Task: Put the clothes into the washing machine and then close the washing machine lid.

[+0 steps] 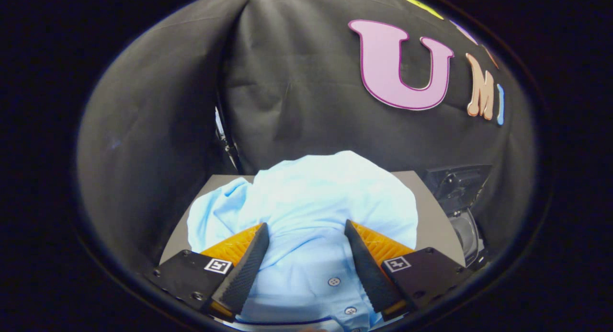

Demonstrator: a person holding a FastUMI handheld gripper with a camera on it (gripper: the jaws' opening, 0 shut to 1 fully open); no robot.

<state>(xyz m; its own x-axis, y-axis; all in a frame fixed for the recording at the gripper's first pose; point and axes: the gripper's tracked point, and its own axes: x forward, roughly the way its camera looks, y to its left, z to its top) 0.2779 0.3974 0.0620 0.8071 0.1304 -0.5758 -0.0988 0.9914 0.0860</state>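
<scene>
A light blue button-up shirt [306,198] lies crumpled in a heap on a grey table [431,212]. My gripper [306,229] is open, its two fingers spread wide and pressed down onto the cloth. A fold of the shirt with two buttons fills the gap between the fingers. The fingertips [262,231] rest on the fabric without pinching it. The bulk of the shirt bulges up just beyond the fingers.
A dark machine part with a round grey opening [462,212] stands at the table's right edge, beyond the right finger. A thin metal stand [229,150] rises behind the table's far left corner. Black cloth walls close in behind and on the left.
</scene>
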